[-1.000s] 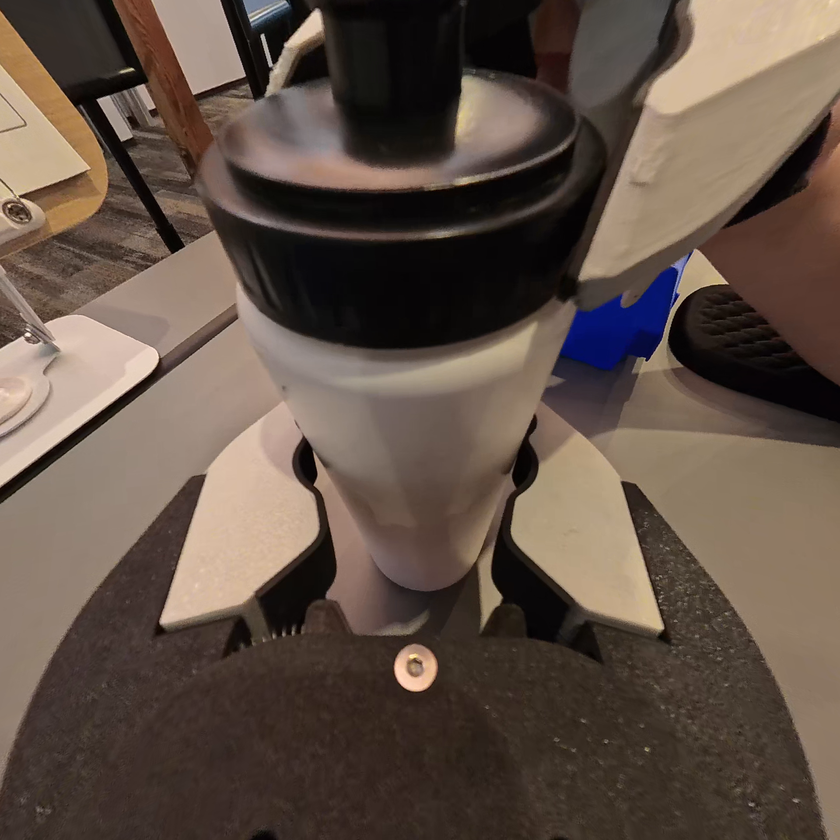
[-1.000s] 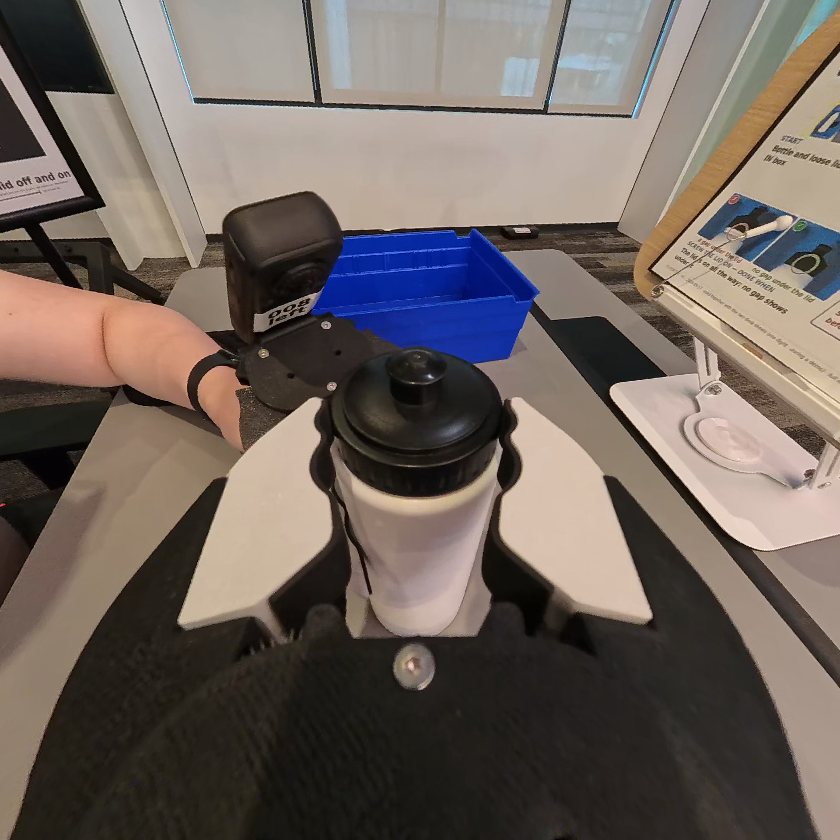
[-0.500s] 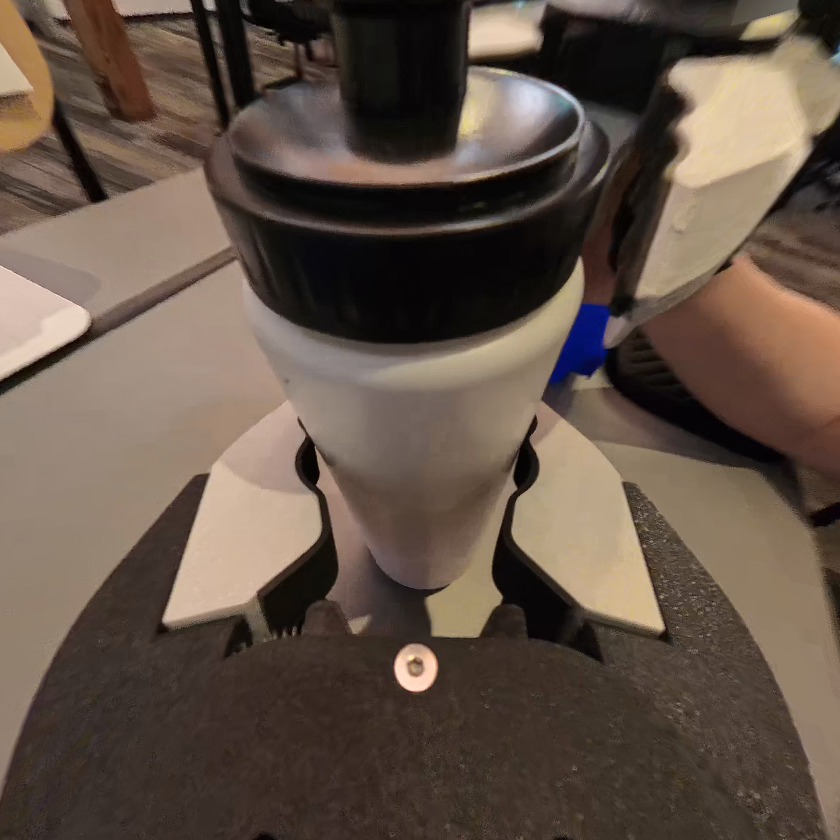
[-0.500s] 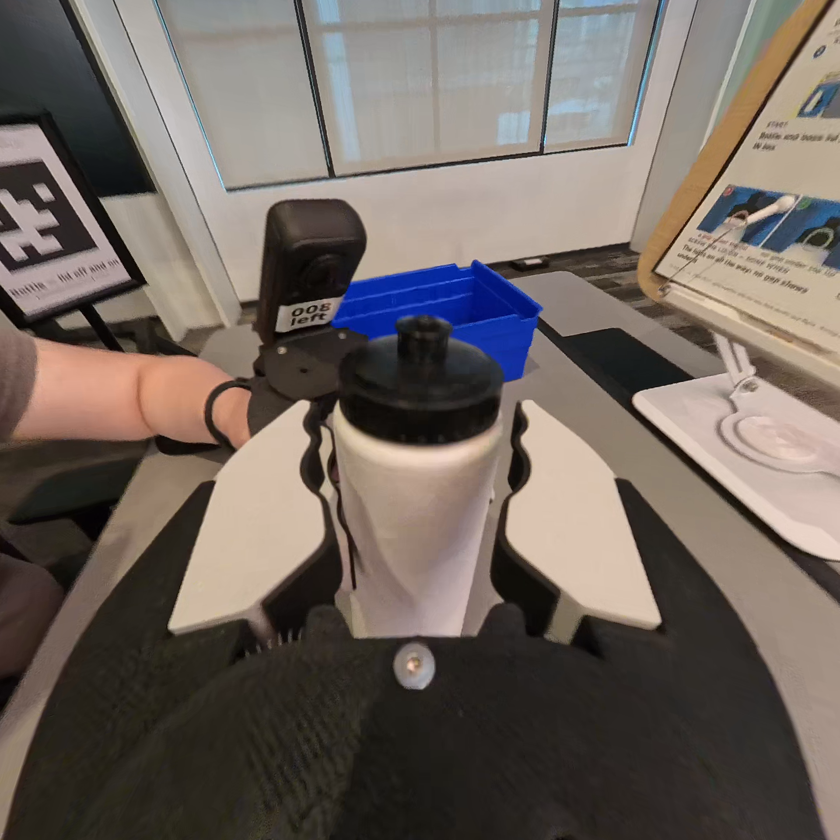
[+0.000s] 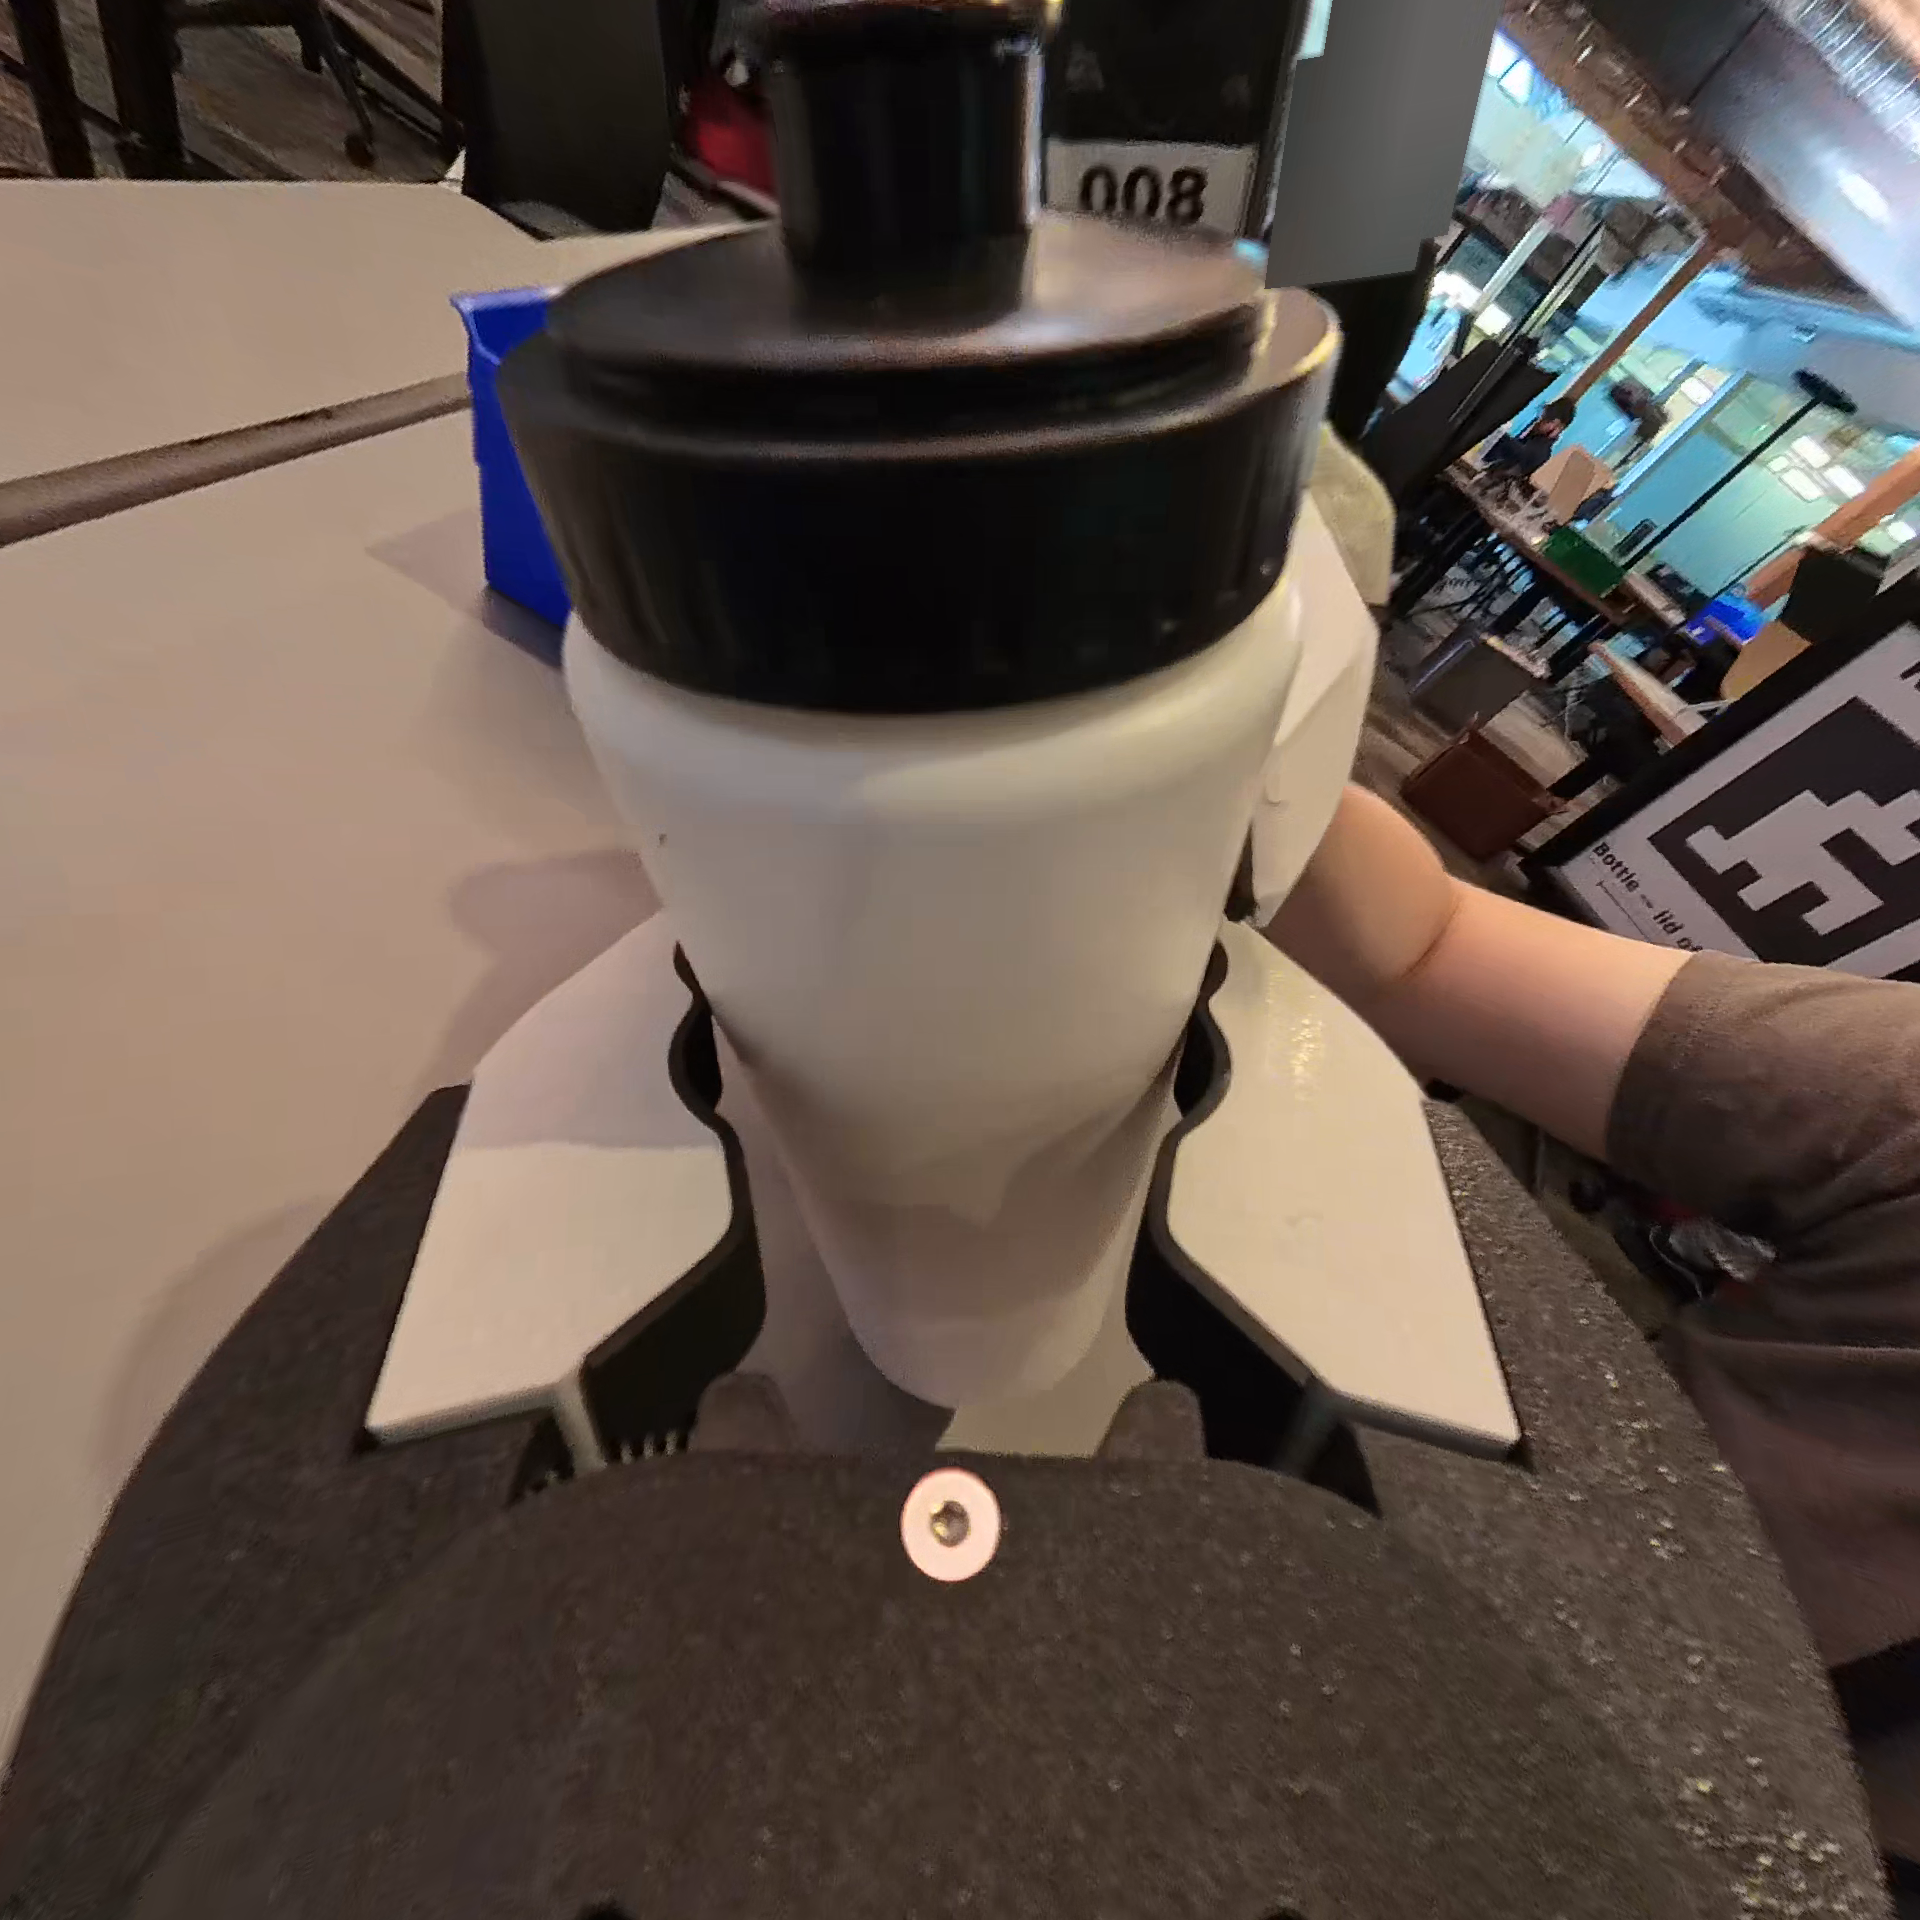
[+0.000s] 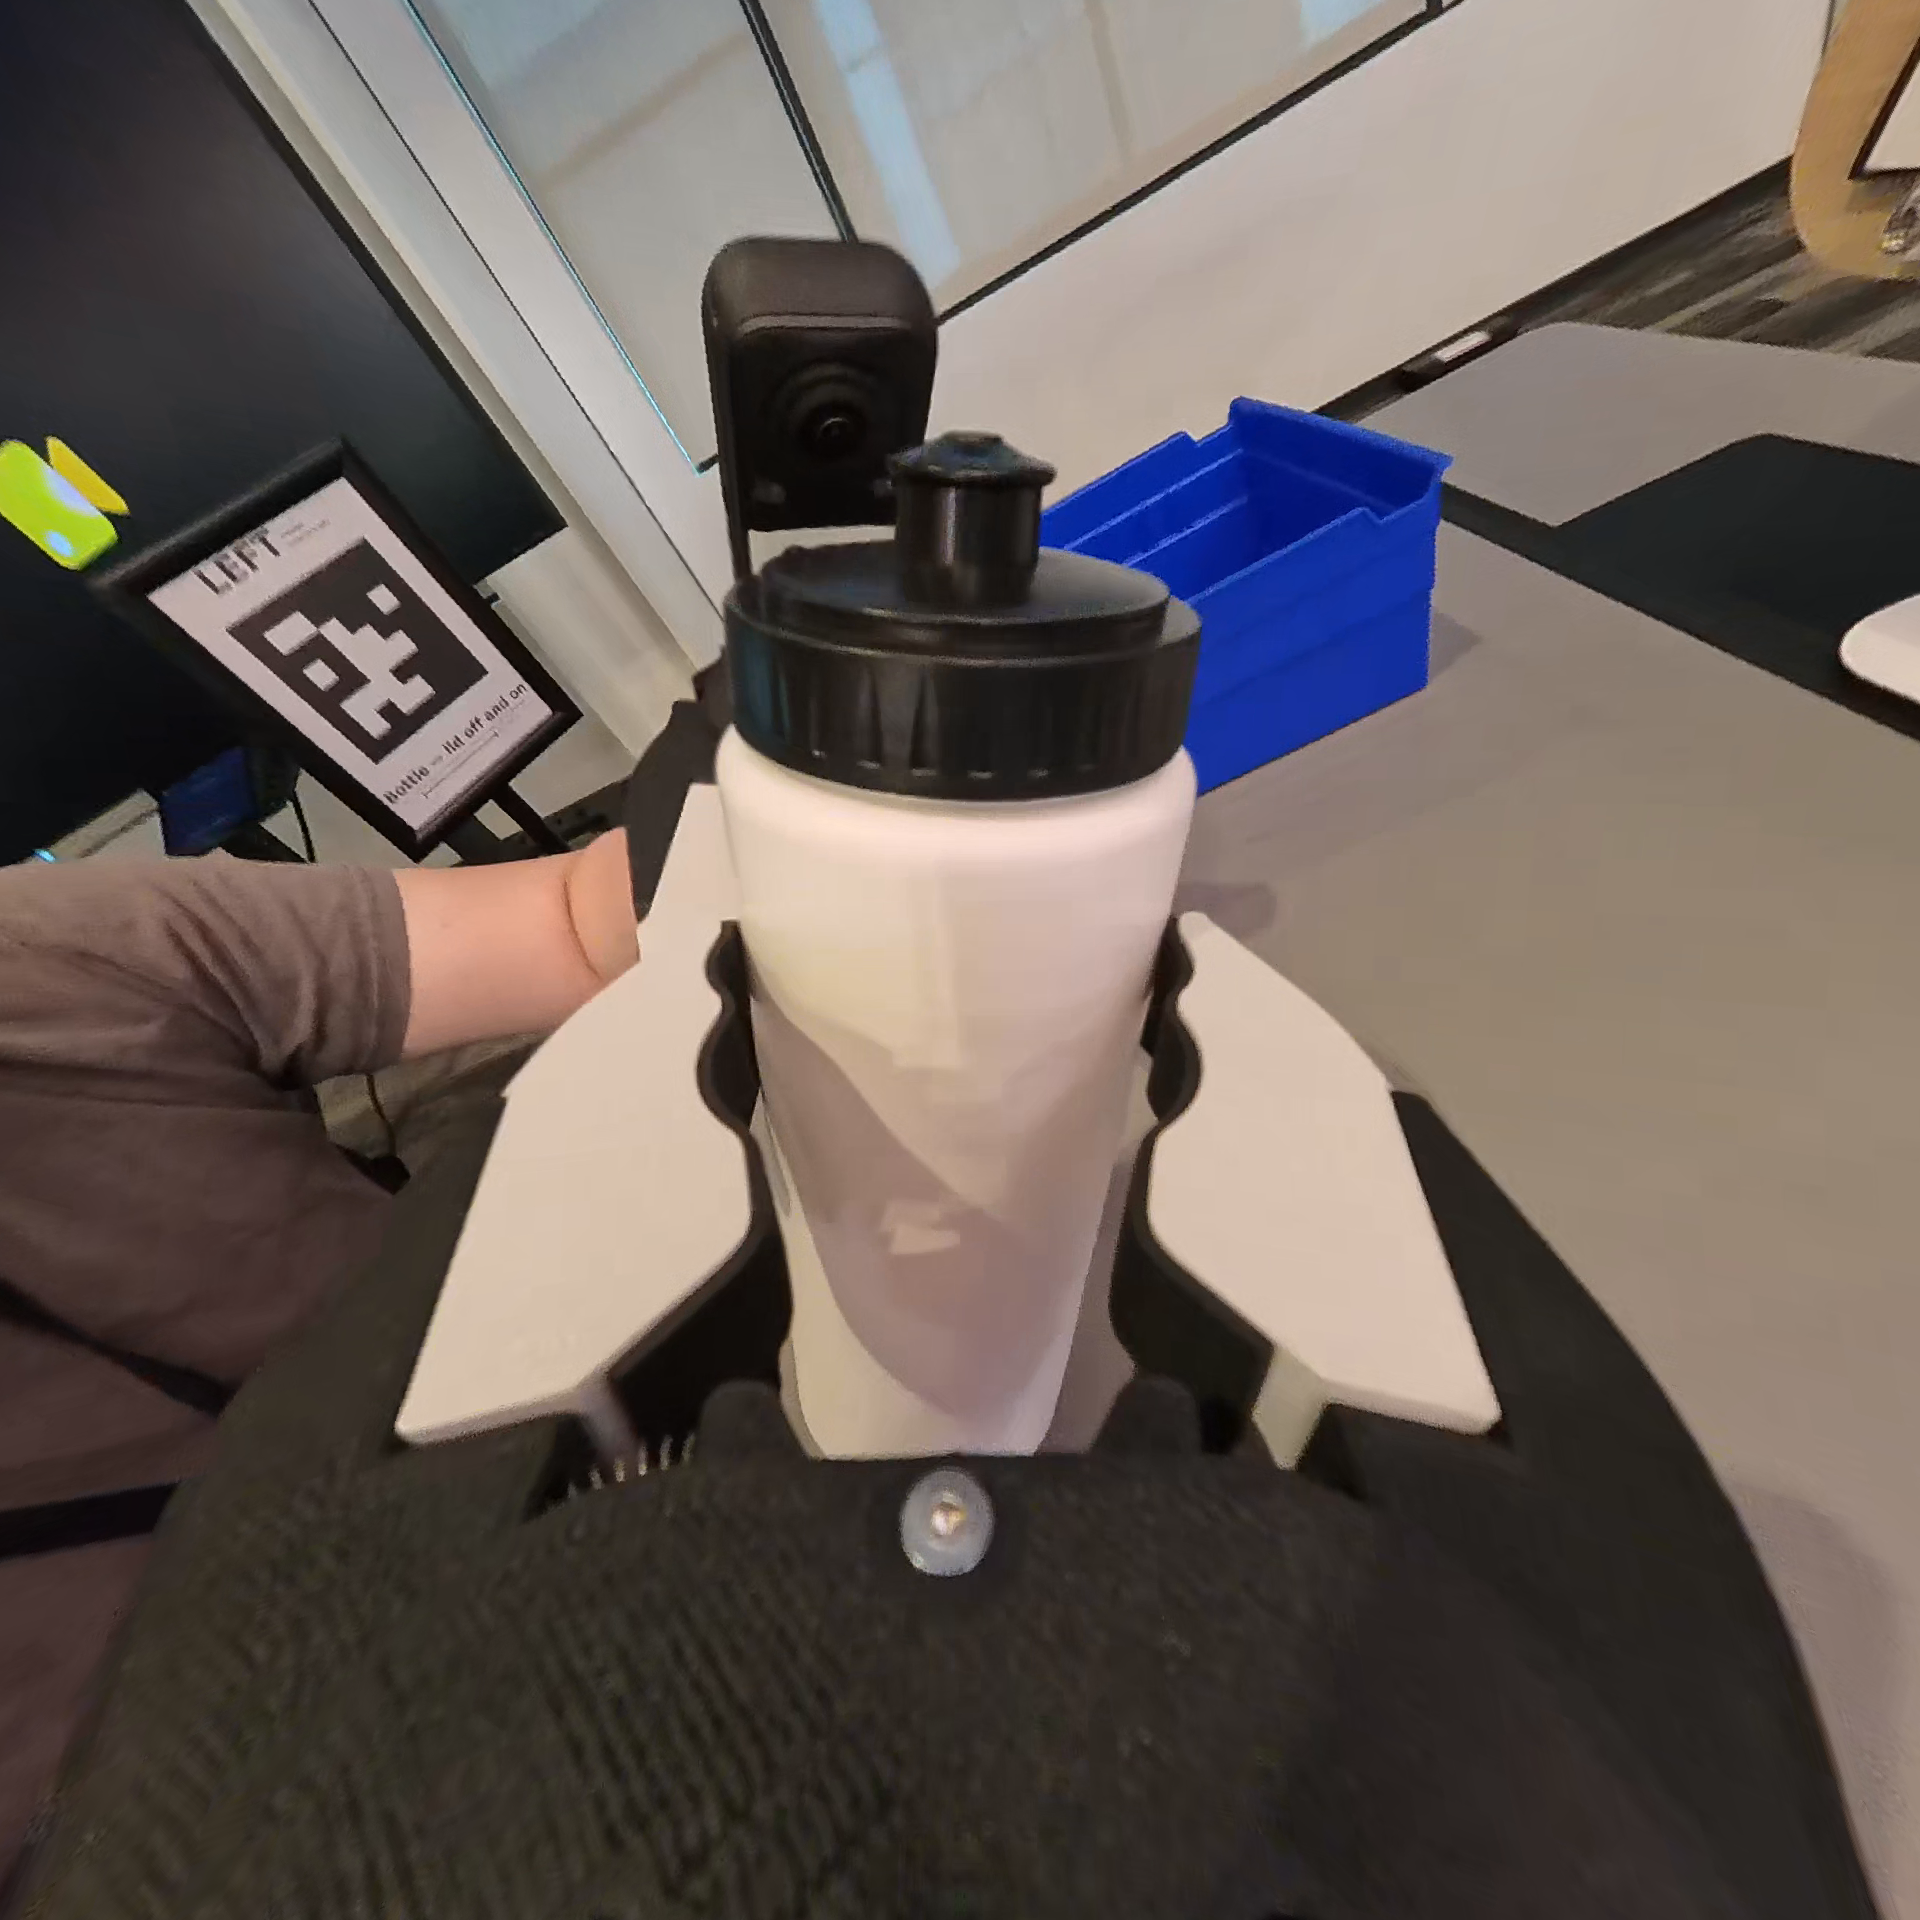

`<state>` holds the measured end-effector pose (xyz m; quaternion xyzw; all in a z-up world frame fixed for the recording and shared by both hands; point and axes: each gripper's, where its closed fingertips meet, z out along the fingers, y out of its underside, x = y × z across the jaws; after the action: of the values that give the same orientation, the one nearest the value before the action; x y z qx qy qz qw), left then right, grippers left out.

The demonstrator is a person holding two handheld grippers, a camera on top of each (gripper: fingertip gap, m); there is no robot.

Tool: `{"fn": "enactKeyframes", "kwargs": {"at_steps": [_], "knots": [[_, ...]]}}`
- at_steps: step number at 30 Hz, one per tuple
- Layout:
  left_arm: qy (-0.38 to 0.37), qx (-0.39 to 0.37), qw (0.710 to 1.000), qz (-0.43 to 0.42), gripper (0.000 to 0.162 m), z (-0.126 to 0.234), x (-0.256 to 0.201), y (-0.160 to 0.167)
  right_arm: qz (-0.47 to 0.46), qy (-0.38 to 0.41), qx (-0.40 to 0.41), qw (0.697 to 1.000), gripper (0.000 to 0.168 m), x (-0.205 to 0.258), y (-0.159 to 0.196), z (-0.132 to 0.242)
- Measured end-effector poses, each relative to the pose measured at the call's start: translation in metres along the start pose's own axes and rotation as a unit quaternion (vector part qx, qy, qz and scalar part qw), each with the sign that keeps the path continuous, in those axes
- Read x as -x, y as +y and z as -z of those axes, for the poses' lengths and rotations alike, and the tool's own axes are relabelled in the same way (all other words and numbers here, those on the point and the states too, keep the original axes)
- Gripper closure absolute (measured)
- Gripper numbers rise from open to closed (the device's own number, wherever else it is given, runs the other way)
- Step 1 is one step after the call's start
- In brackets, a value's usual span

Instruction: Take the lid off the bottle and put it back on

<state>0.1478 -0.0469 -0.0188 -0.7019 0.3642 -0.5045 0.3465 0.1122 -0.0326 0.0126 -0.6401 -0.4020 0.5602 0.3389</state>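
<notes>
A white bottle (image 5: 935, 935) with a black screw lid (image 5: 904, 540) and spout fills the left wrist view. My left gripper (image 5: 951, 997) is shut on its white body, low down. In the right wrist view the same bottle (image 6: 956, 1122) stands between my right gripper's (image 6: 951, 956) fingers, whose pads press the white body below the lid (image 6: 956, 686). The lid sits on the bottle. The right gripper's white finger (image 5: 1320, 748) shows behind the bottle in the left view. The left gripper's camera (image 6: 821, 384) shows behind it in the right view.
A blue bin (image 6: 1299, 582) stands on the grey table (image 6: 1558, 935) beyond the bottle; it also shows in the left view (image 5: 509, 499). A framed marker sign (image 6: 353, 665) stands off the table's left side. A person's arm (image 5: 1455, 966) reaches in.
Both views have swung round with the bottle held between them. My right gripper's fingers were level with the lid and are now lower, on the white body. The lid stays on.
</notes>
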Motion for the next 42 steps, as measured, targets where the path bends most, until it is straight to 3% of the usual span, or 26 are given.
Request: {"fn": "enactKeyframes", "kwargs": {"at_steps": [5, 11, 13, 16, 20, 23, 31, 42], "knots": [[0.044, -0.029, 0.999, 0.007, 0.073, 0.009, -0.015, -0.013, -0.058, -0.022, -0.037, 0.997, 0.092, 0.006, -0.017, 0.015], [0.029, -0.038, 0.998, -0.044, 0.070, 0.026, -0.029, -0.030, -0.038, 0.034, -0.043, 0.998, 0.091, 0.011, -0.042, 0.054], [0.016, -0.044, 0.997, -0.064, 0.071, 0.033, -0.034, -0.037, -0.012, 0.079, -0.065, 0.995, 0.091, 0.023, -0.067, 0.094], [0.000, -0.050, 0.995, -0.088, 0.073, 0.041, -0.041, -0.045, 0.015, 0.219, -0.083, 0.972, 0.091, 0.027, -0.084, 0.177], [-0.010, -0.038, 0.994, -0.105, 0.073, 0.042, -0.046, -0.045, -0.081, 0.405, -0.062, 0.908, 0.091, -0.014, -0.051, 0.275], [-0.007, -0.035, 0.994, -0.102, 0.075, 0.038, -0.047, -0.043, -0.169, 0.472, -0.012, 0.865, 0.091, -0.060, -0.011, 0.309], [-0.019, -0.018, 0.994, -0.108, 0.076, 0.030, -0.043, -0.035, -0.275, 0.530, 0.163, 0.785, 0.092, -0.138, 0.072, 0.304], [-0.025, 0.009, 0.994, -0.106, 0.076, 0.024, -0.037, -0.025, -0.290, 0.566, 0.264, 0.725, 0.091, -0.166, 0.114, 0.303]]}}
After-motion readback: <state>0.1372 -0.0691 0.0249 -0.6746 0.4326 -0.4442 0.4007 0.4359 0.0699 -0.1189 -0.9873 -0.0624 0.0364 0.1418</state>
